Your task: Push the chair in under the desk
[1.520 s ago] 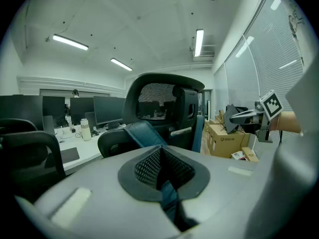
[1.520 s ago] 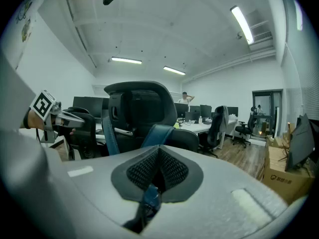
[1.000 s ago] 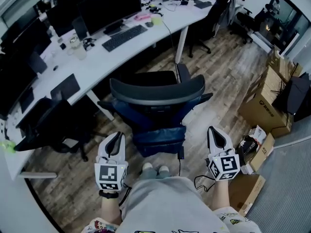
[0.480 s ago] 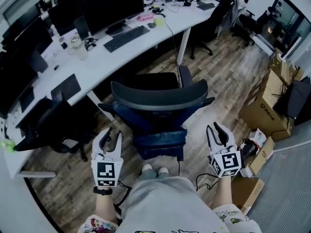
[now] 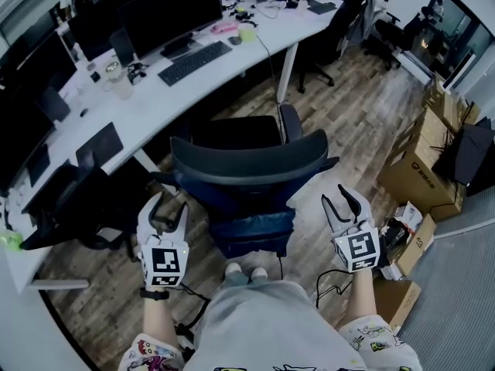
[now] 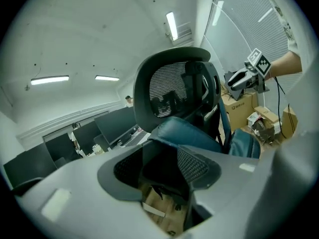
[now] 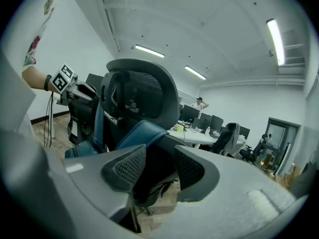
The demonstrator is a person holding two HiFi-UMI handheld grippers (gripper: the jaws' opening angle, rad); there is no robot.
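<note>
Head view: the chair [image 5: 247,168] stands near the counter [image 5: 178,99], backrest toward me, with my left tongs [image 5: 164,207] and right tongs [image 5: 341,199] on either side, clear of it. Left gripper view: jaws have just been opening, empty. Right gripper view: the same, holding nothing.

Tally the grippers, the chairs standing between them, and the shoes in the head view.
Grippers: 2, left gripper, right gripper; jaws have just been opening, both empty.
Chairs between them: 1, chair.
Shoes: 2, left shoe, right shoe.
Total: 5.
</note>
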